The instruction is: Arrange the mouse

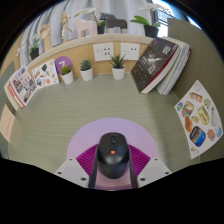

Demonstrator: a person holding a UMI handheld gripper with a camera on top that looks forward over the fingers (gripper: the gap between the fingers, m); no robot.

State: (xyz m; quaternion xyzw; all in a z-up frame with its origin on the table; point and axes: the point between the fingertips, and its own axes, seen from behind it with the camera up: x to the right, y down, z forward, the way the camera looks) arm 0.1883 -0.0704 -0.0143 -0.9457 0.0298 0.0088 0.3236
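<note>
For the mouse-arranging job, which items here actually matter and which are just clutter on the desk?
Job items:
- mouse, between the fingers of the hand-held gripper
- round mat under the mouse

Just lying about:
- potted plants
- stacked books
- sticker sheet
- leaning magazines

Whether the fingers press the mouse cannot be seen.

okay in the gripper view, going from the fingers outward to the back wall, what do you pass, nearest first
Mouse between the gripper fingers, resting on a round pink mat → bare tabletop → small potted plants → white wall sockets → shelf with figurines on top.
</note>
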